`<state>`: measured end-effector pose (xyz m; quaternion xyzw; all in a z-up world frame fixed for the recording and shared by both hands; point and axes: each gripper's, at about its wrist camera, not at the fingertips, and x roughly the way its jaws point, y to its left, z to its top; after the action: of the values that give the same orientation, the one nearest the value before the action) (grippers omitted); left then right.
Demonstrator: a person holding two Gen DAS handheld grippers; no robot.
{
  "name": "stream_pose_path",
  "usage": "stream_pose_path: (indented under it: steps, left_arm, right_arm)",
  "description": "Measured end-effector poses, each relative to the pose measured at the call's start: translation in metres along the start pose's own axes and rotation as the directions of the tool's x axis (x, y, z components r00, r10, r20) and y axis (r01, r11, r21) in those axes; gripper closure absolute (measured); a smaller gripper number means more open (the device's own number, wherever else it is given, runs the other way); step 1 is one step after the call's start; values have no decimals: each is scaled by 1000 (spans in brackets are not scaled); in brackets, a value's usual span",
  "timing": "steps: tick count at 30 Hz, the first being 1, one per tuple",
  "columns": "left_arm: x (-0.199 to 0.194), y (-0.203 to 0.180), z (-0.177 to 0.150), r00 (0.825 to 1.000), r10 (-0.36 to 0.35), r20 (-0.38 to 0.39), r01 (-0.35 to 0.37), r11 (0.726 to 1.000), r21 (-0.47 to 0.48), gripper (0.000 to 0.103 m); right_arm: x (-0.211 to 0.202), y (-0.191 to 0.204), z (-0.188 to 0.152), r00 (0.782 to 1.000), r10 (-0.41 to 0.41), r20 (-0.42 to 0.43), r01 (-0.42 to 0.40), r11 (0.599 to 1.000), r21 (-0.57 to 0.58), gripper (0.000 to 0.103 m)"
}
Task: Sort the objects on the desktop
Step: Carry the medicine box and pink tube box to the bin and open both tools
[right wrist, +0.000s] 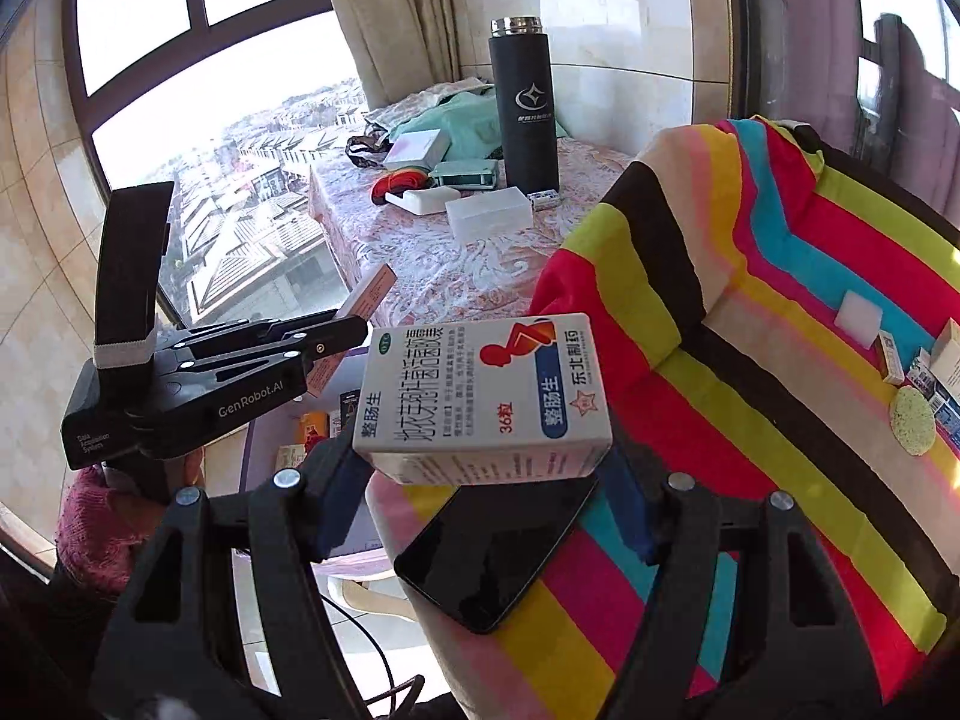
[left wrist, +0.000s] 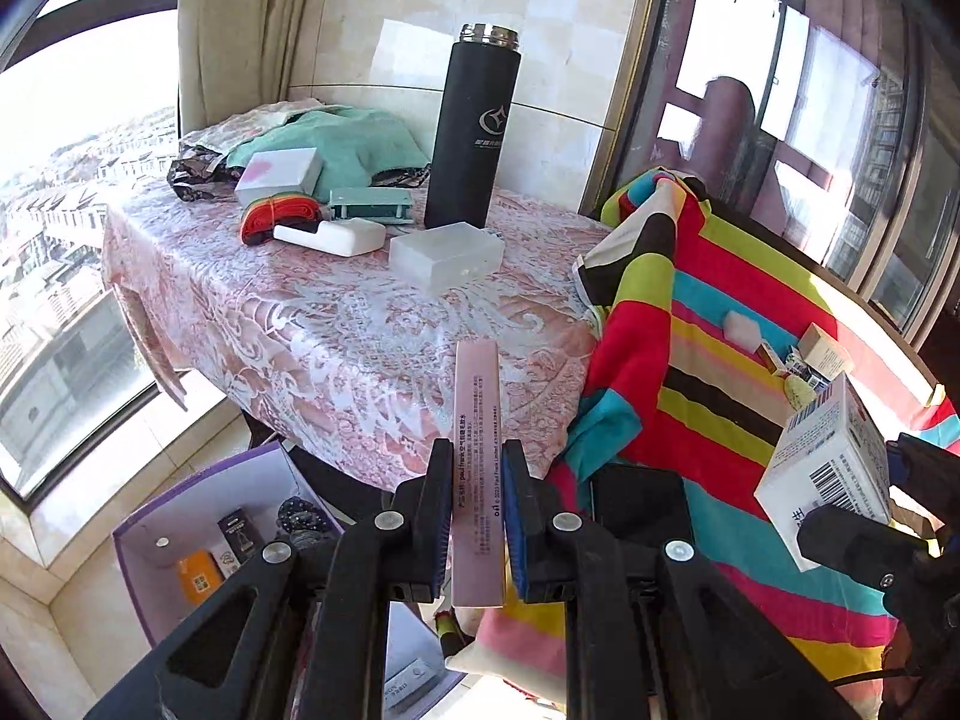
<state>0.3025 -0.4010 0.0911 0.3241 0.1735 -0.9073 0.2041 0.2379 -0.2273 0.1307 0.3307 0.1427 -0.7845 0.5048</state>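
My left gripper (left wrist: pixel 477 465) is shut on a long pink box (left wrist: pixel 476 420) and holds it in the air above an open purple box (left wrist: pixel 180 516) on the floor. It also shows in the right wrist view (right wrist: pixel 351 324) with the pink box (right wrist: pixel 366 294) in its jaws. My right gripper (right wrist: pixel 480 468) is shut on a white medicine box (right wrist: pixel 486 399) above a black phone (right wrist: pixel 498 552). The medicine box also shows at the right of the left wrist view (left wrist: pixel 831 468).
A table with a pink lace cloth (left wrist: pixel 336 324) carries a black flask (left wrist: pixel 474 126), a clear plastic box (left wrist: pixel 447 255), a white case (left wrist: pixel 333 235), a green box (left wrist: pixel 372 204) and cloths. A striped cloth (right wrist: pixel 780 360) holds several small items (right wrist: pixel 912 384).
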Motion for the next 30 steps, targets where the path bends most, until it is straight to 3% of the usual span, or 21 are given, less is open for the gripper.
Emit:
stream_pose_path:
  steps: [6, 12, 20, 22, 24, 25, 30]
  left_arm:
    - [2, 69, -20, 993, 116, -26, -118, 985, -124, 87]
    - [3, 128, -42, 972, 223, -73, -233, 953, -191, 87]
    - [12, 168, -61, 940, 318, -123, -338, 915, -220, 86]
    - [19, 169, -63, 920, 361, -149, -386, 902, -194, 75]
    - [24, 174, -66, 913, 372, -167, -401, 893, -203, 21]
    - [24, 176, -68, 913, 374, -162, -402, 890, -213, 14]
    - [26, 174, -68, 895, 416, -160, -441, 878, -186, 13]
  right_arm:
    - [49, 63, 7, 988, 131, -78, -141, 980, -138, 31]
    - [94, 114, -8, 960, 195, -202, -242, 939, -246, 31]
    - [145, 146, -23, 940, 191, -284, -277, 911, -304, 29]
    - [157, 148, -26, 931, 184, -315, -283, 909, -306, 29]
    - [162, 146, -29, 925, 188, -330, -290, 911, -293, 23]
    - [161, 143, -29, 924, 198, -327, -295, 913, -282, 20]
    - [145, 128, -25, 927, 226, -298, -302, 923, -240, 18]
